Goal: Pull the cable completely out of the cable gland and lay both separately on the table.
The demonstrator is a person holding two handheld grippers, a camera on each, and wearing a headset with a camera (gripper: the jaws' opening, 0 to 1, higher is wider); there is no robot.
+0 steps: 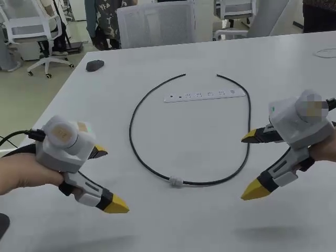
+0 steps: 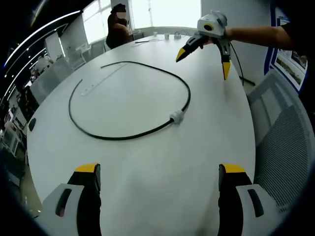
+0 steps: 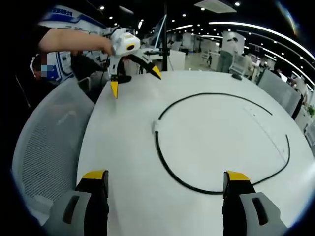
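The left tongs (image 1: 109,178) and right tongs (image 1: 250,164) stood wide and empty over the near edge of the white desk (image 1: 210,226). The thin black cable (image 1: 130,126) lay looped mid-desk, threaded through the small white plastic gland (image 1: 176,182); seemingly none of the pulling was done.

White surface (image 1: 199,157): smooth, faint sheen, soft shadows on it. Black cable (image 1: 130,126): smooth rubbery jacket, matt. The cable gland (image 1: 176,181): pale plastic, slightly glossy. The power strip (image 1: 205,95): white hard plastic, smooth. The left hand-held gripper (image 1: 111,179) and right hand-held gripper (image 1: 247,167): light grey matt plastic shells, yellow plastic-looking tips. The chair back (image 1: 155,23): grey mesh.
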